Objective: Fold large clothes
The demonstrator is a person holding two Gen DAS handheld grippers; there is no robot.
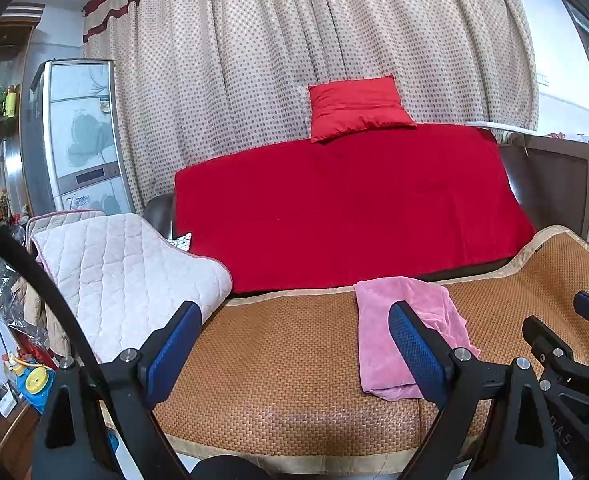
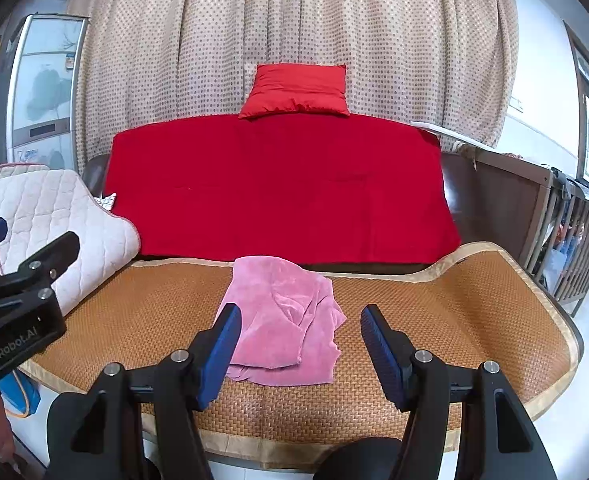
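I had both grippers, left & right, jaws apart w/ nothing in them. Pink cloth lay bunched on the mat, just ahead of the right one. Risk: pinching several layers at once, so it'd lift as a wad, not an edge.

One pink garment, one woven mat, one red cushion (against curtain), two tongs
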